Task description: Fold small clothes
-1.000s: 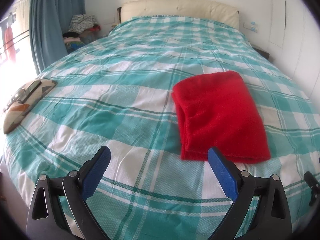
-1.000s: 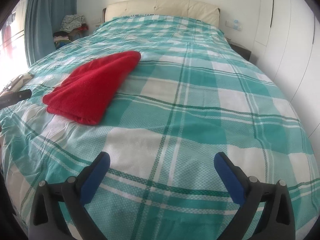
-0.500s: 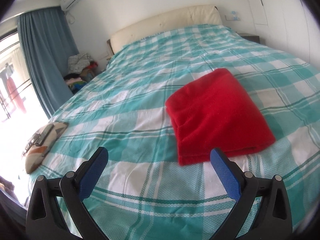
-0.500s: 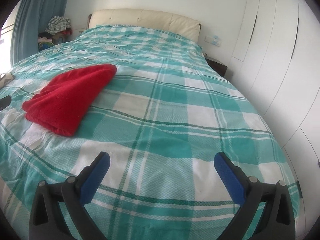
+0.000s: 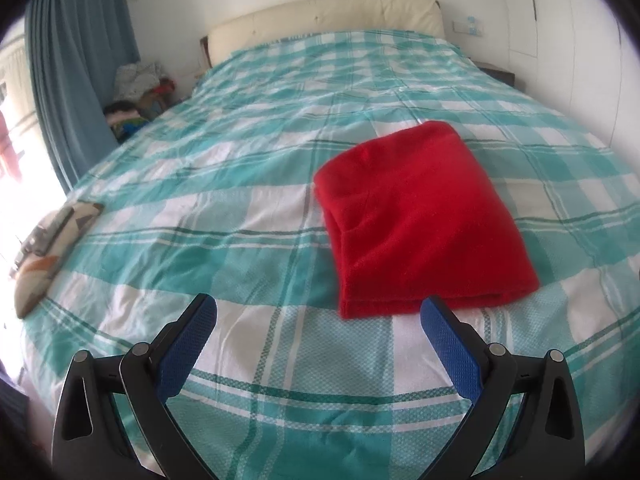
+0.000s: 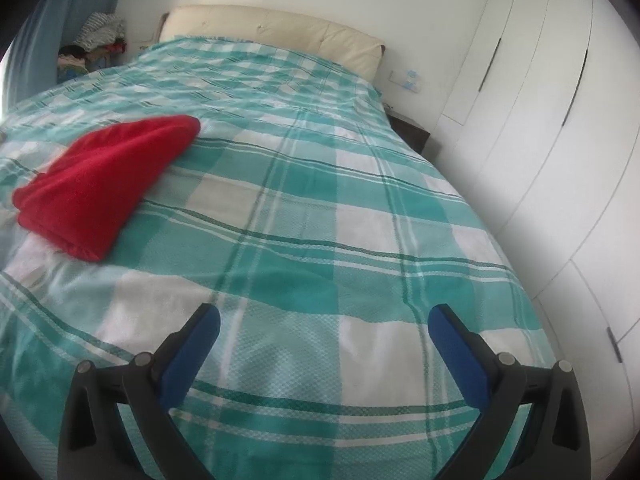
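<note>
A red garment (image 5: 420,216), folded into a neat rectangle, lies flat on the teal-and-white plaid bedspread (image 5: 240,208). In the right wrist view it lies at the far left (image 6: 100,184). My left gripper (image 5: 318,316) is open and empty, hovering above the bed just in front of the garment's near edge, apart from it. My right gripper (image 6: 324,324) is open and empty above bare bedspread (image 6: 320,216), well to the right of the garment.
A patterned cushion with a dark object on it (image 5: 48,240) lies at the bed's left edge. A cream headboard (image 5: 328,16) is at the far end. Blue curtain (image 5: 76,80) and a clothes pile (image 5: 136,100) stand left; white wardrobe doors (image 6: 540,120) stand right.
Both grippers stayed open and empty. The left view has tilted and shifted slightly, keeping the garment ahead. The right gripper has swung right, so the garment slid further to the left.
</note>
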### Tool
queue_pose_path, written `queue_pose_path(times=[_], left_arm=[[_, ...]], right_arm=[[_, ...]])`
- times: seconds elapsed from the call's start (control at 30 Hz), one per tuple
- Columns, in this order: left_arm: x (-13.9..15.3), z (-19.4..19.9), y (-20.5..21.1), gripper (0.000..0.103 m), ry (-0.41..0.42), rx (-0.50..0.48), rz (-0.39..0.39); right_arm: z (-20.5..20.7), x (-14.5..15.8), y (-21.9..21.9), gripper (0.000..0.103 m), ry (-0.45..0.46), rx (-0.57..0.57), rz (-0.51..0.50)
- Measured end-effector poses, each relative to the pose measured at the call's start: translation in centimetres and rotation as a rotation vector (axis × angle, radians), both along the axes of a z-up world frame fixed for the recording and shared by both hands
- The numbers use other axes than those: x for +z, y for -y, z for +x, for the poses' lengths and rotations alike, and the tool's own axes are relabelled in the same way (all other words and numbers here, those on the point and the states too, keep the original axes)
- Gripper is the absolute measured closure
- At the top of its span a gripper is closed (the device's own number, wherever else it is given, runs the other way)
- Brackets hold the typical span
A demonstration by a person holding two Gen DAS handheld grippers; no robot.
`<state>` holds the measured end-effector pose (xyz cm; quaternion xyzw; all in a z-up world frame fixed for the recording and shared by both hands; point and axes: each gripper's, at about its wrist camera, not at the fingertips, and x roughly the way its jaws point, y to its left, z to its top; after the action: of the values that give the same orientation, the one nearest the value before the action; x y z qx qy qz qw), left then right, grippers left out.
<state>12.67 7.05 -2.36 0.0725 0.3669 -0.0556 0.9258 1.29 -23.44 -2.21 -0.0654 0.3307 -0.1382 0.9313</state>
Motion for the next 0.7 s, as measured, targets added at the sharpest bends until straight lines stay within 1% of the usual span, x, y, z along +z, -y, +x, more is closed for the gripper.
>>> queue_pose_path(times=[0.07, 0.13, 0.17, 0.23, 0.27, 0.33, 0.37, 0.4, 0.5, 0.57, 0.6, 0.67, 0.7], left_arm=[[0.4, 2.6, -2.1, 0.001, -0.089, 0.006, -0.154], [0.1, 5.8, -3.7, 0.001, -0.189, -0.009, -0.310], [-0.3, 7.4, -4.1, 0.001, -0.231, -0.026, -0.369], [-1.4, 9.9, -4.0, 0.001, -0.294, -0.058, -0.431], [-2.1, 10.9, -3.7, 0.001, -0.319, -0.073, -0.452], [-3.7, 12.6, -2.9, 0.001, -0.368, -0.091, -0.490], [-4.4, 13.3, -2.4, 0.001, -0.387, -0.096, -0.498], [-4.9, 13.8, -2.2, 0.001, -0.396, -0.097, -0.492], [-6.1, 14.7, -1.4, 0.001, -0.396, -0.076, -0.423], [-6.6, 15.2, -1.3, 0.001, -0.403, -0.075, -0.413], [-6.7, 15.5, -1.4, 0.001, -0.400, -0.079, -0.415], [-6.7, 15.8, -1.5, 0.002, -0.393, -0.089, -0.431], [-6.8, 16.0, -1.6, 0.005, -0.393, -0.092, -0.440]], right_arm=[[0.2, 0.9, 0.0, 0.000, 0.045, 0.093, 0.129], [1.8, 1.8, -0.3, 0.000, 0.051, 0.183, 0.253], [3.0, 2.2, -0.4, 0.000, 0.048, 0.230, 0.328], [5.7, 2.6, -0.7, 0.000, 0.046, 0.310, 0.474], [7.5, 2.3, -1.1, 0.000, 0.020, 0.354, 0.549], [11.3, 0.8, -2.4, 0.000, -0.062, 0.424, 0.665], [12.9, -0.2, -2.9, 0.000, -0.089, 0.428, 0.688], [14.4, -1.2, -3.5, 0.000, -0.115, 0.413, 0.687], [18.0, -3.3, -4.9, 0.000, -0.205, 0.398, 0.686], [19.6, -4.2, -5.1, 0.000, -0.230, 0.367, 0.687], [20.4, -4.7, -4.9, 0.000, -0.240, 0.343, 0.711], [21.9, -5.9, -4.0, 0.001, -0.273, 0.300, 0.813], [22.6, -6.6, -3.8, 0.003, -0.288, 0.278, 0.860]])
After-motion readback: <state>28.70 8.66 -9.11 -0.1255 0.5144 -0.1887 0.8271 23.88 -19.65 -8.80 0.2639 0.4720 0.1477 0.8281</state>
